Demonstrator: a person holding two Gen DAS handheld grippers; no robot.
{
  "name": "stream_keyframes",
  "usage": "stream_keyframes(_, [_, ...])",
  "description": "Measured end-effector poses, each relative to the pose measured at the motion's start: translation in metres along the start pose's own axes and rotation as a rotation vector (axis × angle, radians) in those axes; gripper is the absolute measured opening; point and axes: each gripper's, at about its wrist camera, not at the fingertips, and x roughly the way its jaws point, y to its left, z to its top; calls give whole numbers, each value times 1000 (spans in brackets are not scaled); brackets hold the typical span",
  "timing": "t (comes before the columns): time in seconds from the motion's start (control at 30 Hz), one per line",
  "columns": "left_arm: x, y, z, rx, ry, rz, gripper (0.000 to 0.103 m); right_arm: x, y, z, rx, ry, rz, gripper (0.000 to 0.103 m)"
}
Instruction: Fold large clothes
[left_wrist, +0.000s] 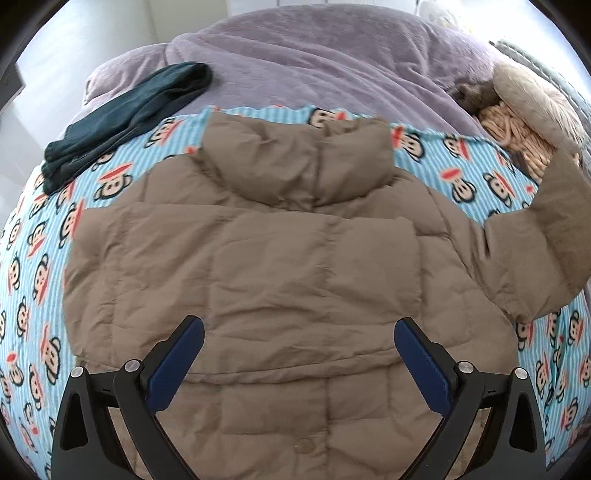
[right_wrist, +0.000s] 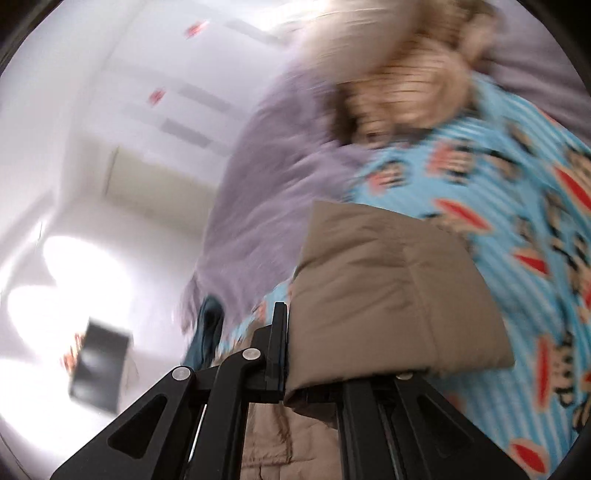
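Jacket: tan puffer jacket lies back-up on the monkey-print sheet of the bed, directly beneath the left gripper | Left fingers: spread wide, clear of fabric | Right gripper: fingers pressed together, pinching the jacket sleeve, cuff raised off the sheet | Dark green garment well beyond the left fingers.

No legible text, label or number anywhere.

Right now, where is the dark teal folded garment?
In the left wrist view, the dark teal folded garment lies upper left, straddling the purple fleece blanket and monkey-print sheet, beyond the tan puffer jacket.
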Motion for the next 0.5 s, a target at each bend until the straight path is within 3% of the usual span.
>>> stream_keyframes(0.13, [1,24,-4,-44,-2,12,103,51,78,-33,-248,118,14,6])
stream_keyframes(0.23, [4,50,-8,-99,-1,25,103,100,114,-73,-366,233,21,6])
stream_keyframes(0.37, [5,80,-15,-142,-1,48,103,164,127,-131,-423,381,-21,6])
stream_keyframes(0.5, [6,103,-22,-153,2,63,103,196,117,-172,-419,479,-66,6])
